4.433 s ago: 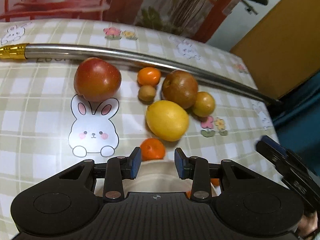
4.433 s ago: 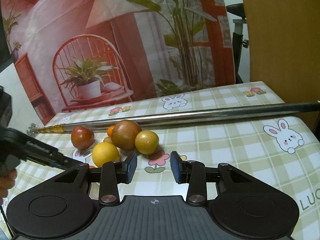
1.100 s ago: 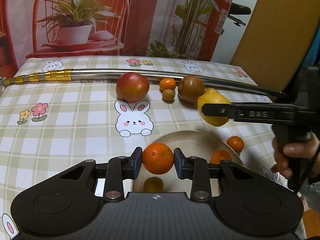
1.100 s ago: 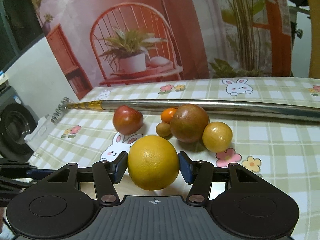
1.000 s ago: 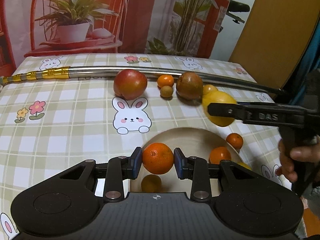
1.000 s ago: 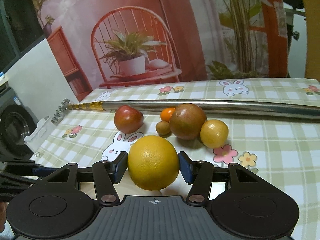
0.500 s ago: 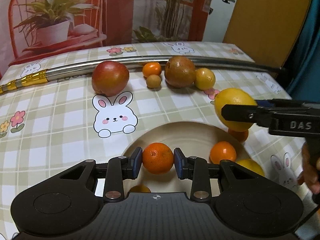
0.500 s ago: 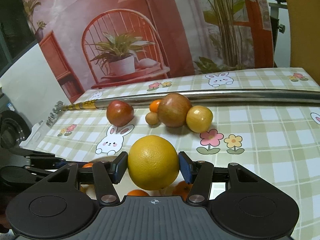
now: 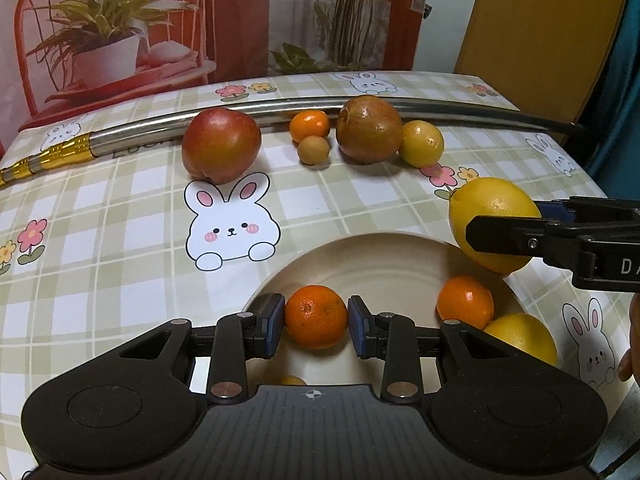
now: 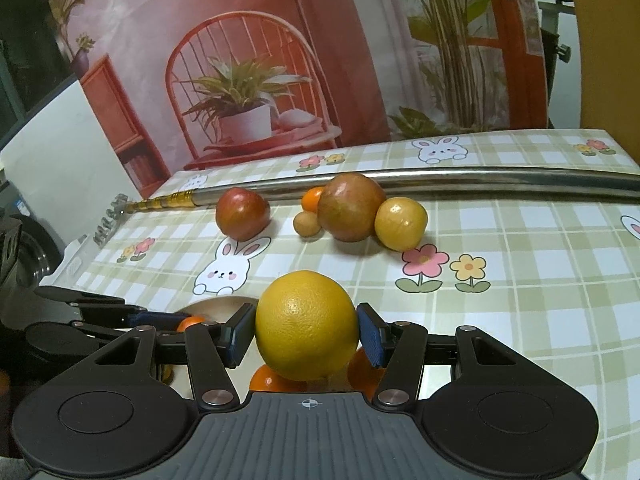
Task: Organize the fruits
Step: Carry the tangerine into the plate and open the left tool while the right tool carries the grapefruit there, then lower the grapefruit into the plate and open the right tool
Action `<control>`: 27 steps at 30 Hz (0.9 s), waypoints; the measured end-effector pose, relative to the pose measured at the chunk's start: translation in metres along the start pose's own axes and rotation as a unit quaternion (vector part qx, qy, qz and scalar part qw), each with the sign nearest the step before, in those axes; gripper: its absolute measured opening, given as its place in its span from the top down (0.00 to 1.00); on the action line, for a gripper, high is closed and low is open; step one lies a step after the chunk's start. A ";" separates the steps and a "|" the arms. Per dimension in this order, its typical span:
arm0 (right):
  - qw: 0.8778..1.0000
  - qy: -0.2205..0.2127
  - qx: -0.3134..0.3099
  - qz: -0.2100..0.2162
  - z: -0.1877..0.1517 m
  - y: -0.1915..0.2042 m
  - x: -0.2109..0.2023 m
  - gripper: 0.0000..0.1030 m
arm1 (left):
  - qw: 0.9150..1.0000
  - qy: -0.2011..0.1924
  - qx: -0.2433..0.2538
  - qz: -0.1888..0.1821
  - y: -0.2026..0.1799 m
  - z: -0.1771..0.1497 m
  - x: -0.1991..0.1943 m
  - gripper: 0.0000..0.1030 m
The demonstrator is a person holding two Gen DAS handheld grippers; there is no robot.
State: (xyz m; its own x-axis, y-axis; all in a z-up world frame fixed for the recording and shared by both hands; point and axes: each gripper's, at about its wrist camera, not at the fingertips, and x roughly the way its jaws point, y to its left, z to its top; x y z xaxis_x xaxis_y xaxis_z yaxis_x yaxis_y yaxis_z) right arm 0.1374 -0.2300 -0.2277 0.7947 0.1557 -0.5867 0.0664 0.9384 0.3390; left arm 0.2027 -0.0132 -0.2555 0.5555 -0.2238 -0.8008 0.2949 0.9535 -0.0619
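left tool (image 9: pixel 316 325) grips tangerine (image 9: pixel 315 321) | right tool (image 10: pixel 306 334) grips lemon (image 10: pixel 307 324)

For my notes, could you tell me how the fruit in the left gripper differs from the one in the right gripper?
The left gripper holds a small deep-orange mandarin low over the plate. The right gripper holds a larger yellow fruit at the plate's right edge. Both are round citrus, clamped at the sides.
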 end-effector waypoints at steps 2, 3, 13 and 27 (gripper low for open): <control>1.000 0.000 0.002 -0.001 0.000 -0.001 -0.002 0.51 | 1.000 0.001 -0.005 -0.002 0.001 0.001 0.000 0.64; 1.000 -0.001 0.003 -0.002 -0.001 -0.001 -0.003 0.51 | 1.000 0.002 -0.011 -0.005 0.002 0.001 0.000 0.64; 1.000 -0.009 0.011 -0.004 -0.004 0.006 -0.020 0.51 | 0.997 -0.019 -0.073 -0.030 0.017 0.000 -0.031 0.42; 0.999 0.035 -0.032 0.018 -0.019 0.069 -0.015 0.51 | 0.987 -0.095 -0.110 0.062 0.031 -0.030 -0.111 0.12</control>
State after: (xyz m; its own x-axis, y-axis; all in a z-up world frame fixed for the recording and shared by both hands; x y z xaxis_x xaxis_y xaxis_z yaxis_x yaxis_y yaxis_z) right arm 0.1188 -0.1619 -0.2099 0.7522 0.2076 -0.6254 -0.0006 0.9493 0.3144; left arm 0.1264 0.0469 -0.1864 0.7181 -0.1172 -0.6860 0.0510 0.9919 -0.1160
